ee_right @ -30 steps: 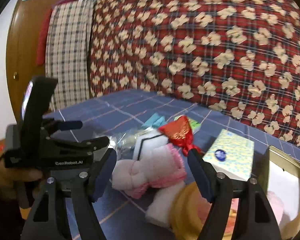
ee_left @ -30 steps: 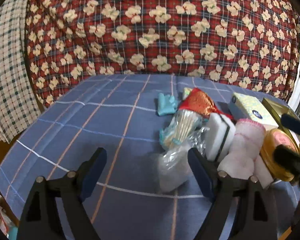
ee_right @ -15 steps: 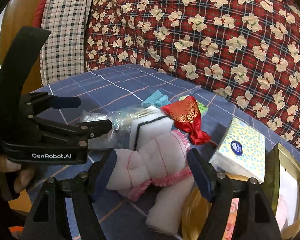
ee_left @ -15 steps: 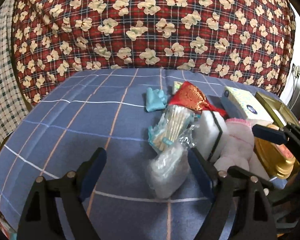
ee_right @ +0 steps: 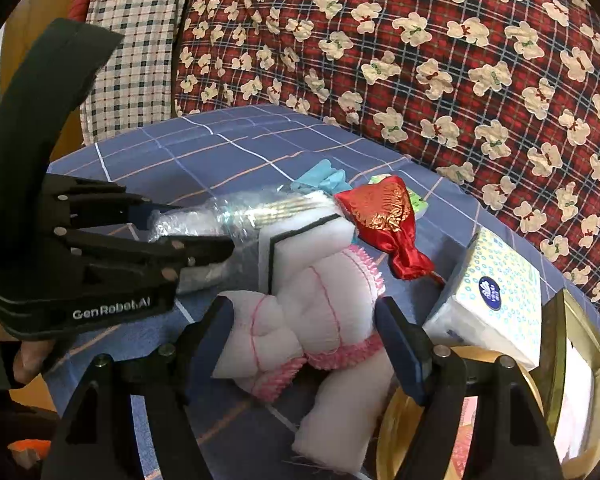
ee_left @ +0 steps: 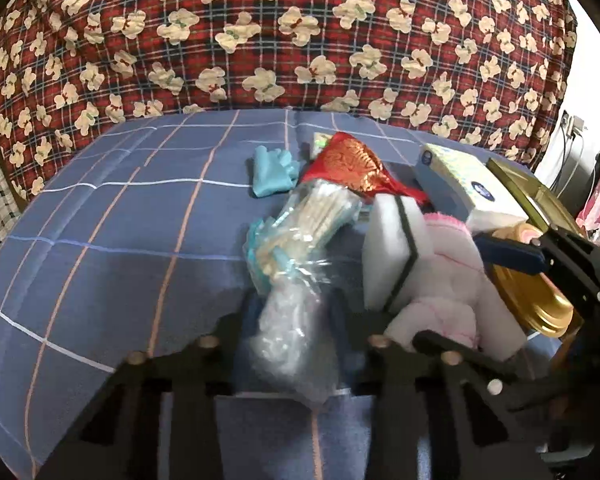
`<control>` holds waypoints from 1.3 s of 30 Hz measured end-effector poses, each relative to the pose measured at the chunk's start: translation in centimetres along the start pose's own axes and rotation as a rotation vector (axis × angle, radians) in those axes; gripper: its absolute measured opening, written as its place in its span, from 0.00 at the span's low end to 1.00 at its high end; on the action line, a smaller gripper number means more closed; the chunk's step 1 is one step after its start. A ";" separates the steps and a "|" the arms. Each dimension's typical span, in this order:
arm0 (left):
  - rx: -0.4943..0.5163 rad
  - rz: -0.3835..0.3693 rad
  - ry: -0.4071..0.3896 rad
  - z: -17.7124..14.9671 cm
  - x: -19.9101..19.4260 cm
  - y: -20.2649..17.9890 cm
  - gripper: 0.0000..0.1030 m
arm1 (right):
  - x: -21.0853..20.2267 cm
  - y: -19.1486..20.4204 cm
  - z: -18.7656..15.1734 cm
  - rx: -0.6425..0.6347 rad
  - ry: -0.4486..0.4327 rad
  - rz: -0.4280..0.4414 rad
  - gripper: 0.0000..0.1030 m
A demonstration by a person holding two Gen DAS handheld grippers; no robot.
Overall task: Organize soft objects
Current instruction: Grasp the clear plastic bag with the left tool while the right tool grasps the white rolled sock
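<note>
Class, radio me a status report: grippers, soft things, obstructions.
Left gripper closing on clear plastic bag. Right gripper closing around white-pink towel, not gripping. Sponge crowds both.

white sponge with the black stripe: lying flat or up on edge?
On edge. The white sponge stands leaning against the pink-trimmed cloth, its broad face turned toward the bag of cotton swabs.

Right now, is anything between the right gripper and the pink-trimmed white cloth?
Nothing visible. The right gripper has the pink-trimmed white cloth between its closing jaws, the pads not yet pressing. The white sponge only leans behind it.
</note>
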State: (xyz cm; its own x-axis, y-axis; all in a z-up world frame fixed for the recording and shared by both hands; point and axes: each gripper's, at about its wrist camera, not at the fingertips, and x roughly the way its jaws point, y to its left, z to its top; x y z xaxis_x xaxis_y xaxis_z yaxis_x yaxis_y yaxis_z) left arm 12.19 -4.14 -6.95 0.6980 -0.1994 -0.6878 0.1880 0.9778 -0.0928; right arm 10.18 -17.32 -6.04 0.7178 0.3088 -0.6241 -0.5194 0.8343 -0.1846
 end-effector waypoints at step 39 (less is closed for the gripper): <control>-0.024 0.072 -0.276 -1.0 -4.1 0.3 0.14 | -4.7 -3.0 -1.0 0.169 -0.273 0.034 0.16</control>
State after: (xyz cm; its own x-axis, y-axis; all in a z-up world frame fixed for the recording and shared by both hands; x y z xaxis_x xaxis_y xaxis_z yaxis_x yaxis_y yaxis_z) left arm 8.75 -2.94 -4.87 0.8711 -0.1365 -0.4718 0.1171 0.9906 -0.0704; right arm 7.89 -21.71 -3.33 0.8111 0.4297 -0.3968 -0.4772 0.8785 -0.0242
